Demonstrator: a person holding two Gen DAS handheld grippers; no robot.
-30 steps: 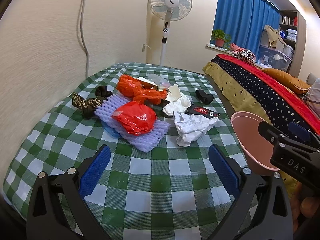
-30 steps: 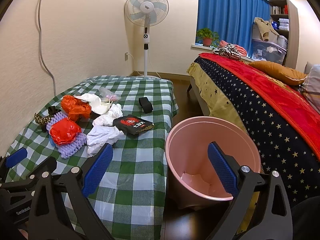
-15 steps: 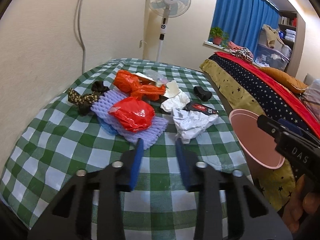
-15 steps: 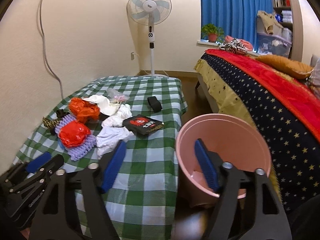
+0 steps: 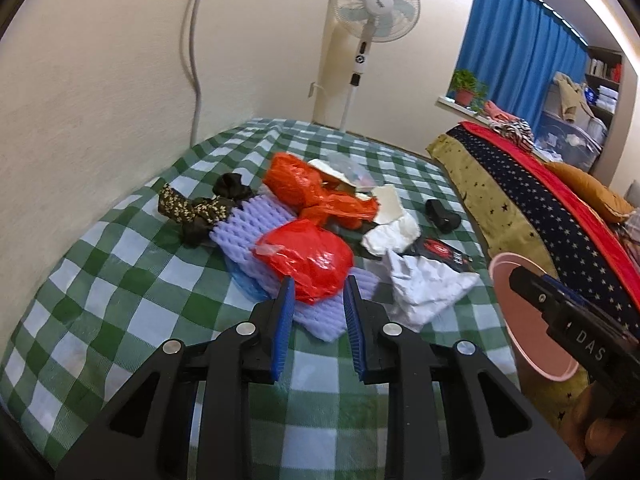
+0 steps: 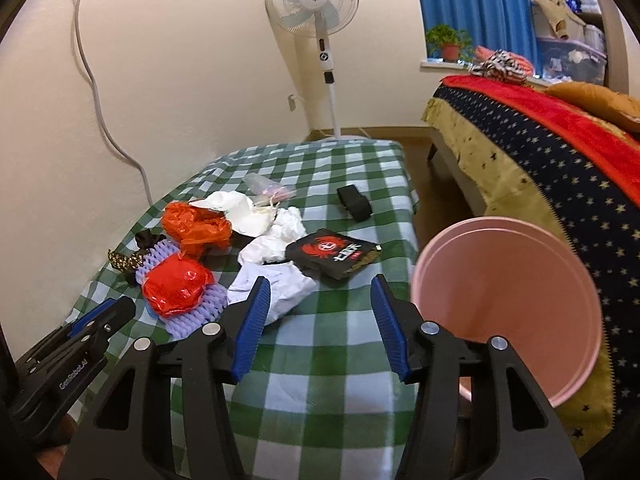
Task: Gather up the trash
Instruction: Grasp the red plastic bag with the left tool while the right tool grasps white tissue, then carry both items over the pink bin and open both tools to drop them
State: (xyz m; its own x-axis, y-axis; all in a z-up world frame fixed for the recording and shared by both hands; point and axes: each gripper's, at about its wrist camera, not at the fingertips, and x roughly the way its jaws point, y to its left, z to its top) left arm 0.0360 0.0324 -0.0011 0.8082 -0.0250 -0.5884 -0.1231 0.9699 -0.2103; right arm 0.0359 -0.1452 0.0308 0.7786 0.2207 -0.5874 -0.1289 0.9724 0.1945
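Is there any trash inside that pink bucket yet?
No, the pink bucket shows only its bare pink inside in the right wrist view.

Round pink plastic bin [image 5: 520, 320] partly hidden behind black right gripper [image 5: 576, 332], purple ridged foam sheet [image 5: 256, 224] largely buried under crumpled red plastic bag [image 5: 308, 260], bookshelf contents too small to read

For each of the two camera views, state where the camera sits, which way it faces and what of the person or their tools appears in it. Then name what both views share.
Left wrist: rides the left gripper, facing the red plastic bag; the right gripper shows at right.
Right wrist: rides the right gripper, facing the checked tablecloth beside the pink bin; the left gripper shows at lower left.
Shared: trash pile, bin, standing fan.
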